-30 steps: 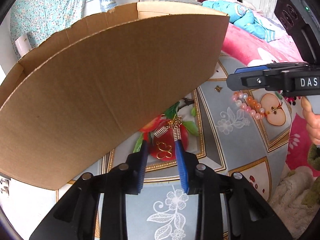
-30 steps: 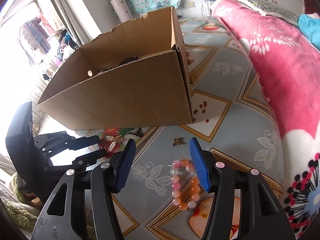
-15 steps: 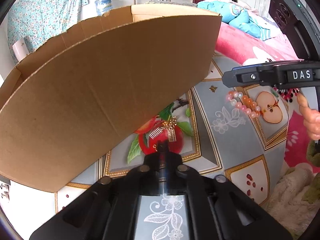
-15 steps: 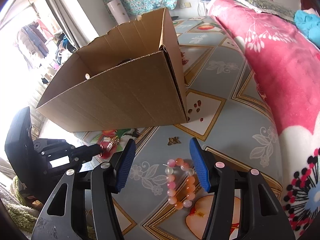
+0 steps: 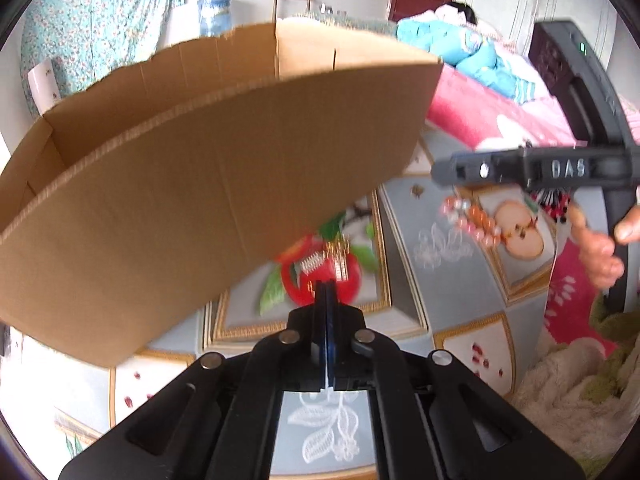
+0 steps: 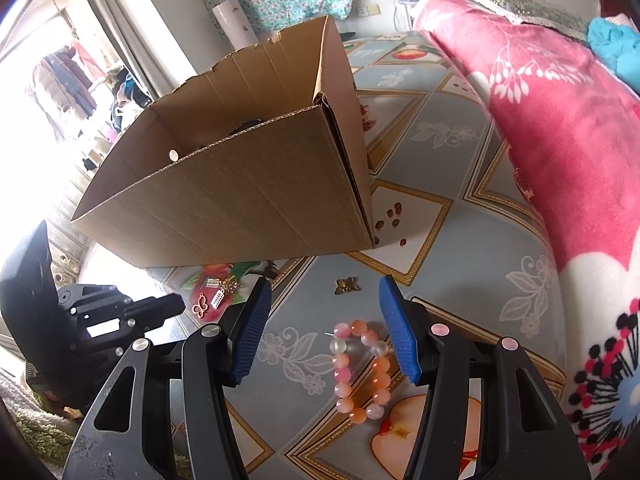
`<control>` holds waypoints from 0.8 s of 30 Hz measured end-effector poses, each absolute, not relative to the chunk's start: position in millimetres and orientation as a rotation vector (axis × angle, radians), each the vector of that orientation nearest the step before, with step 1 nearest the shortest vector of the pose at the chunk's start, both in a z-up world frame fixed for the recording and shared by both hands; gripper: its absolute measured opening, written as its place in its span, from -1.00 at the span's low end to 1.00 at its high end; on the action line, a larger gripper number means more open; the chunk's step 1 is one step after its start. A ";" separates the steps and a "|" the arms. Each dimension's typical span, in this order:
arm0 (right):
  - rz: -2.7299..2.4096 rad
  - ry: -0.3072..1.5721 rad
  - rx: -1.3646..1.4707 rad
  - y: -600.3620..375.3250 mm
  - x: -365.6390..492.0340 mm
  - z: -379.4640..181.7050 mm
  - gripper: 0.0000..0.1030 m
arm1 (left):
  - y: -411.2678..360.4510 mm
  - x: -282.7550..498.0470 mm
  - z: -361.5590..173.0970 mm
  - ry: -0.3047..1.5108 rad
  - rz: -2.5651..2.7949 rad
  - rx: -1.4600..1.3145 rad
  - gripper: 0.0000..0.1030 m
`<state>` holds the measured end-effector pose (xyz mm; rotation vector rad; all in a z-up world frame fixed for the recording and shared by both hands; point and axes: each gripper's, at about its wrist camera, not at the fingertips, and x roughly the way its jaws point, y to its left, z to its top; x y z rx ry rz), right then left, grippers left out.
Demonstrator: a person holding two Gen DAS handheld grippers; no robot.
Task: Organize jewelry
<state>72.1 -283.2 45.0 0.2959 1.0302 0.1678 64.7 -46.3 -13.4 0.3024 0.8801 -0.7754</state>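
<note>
A large open cardboard box [image 5: 224,184] stands on the patterned mat; it also shows in the right wrist view [image 6: 248,184]. My left gripper [image 5: 326,286] is shut, its tips just short of a gold butterfly charm [image 6: 200,307] and other small gold jewelry pieces [image 5: 332,260] lying on the mat; whether it grips anything I cannot tell. My right gripper [image 6: 326,320] is open, hovering over a pink and orange bead bracelet [image 6: 360,368], also visible blurred in the left wrist view [image 5: 470,220]. A small bronze butterfly charm [image 6: 347,285] lies ahead of it.
A pink floral blanket [image 6: 560,128] runs along the right side. A green fluffy rug [image 5: 592,372] borders the mat. Something dark lies inside the box [image 6: 244,126]. A water jug [image 5: 214,14] and a rolled sheet [image 6: 232,20] stand by the far wall.
My left gripper has shut from open and lifted slightly. The right gripper stays open and has come in closer over the bracelet.
</note>
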 end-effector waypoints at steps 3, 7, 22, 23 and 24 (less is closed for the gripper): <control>0.161 1.032 0.294 -281.8 74.8 41.7 0.04 | -52.7 73.0 -18.5 0.901 -0.798 0.304 -0.93; 0.132 1.042 0.246 -277.7 79.4 35.5 0.04 | -59.8 76.4 -25.2 0.918 -0.810 0.333 -0.89; 0.079 1.064 0.002 -247.4 91.7 22.7 -0.79 | -59.7 75.8 -27.1 0.919 -0.814 0.324 -0.88; 0.080 1.065 0.014 -248.8 92.2 22.7 -0.79 | -58.9 75.8 -27.3 0.919 -0.813 0.320 -0.88; 0.081 1.064 0.021 -249.8 92.1 22.6 -0.80 | -57.0 75.2 -27.4 0.919 -0.812 0.316 -0.88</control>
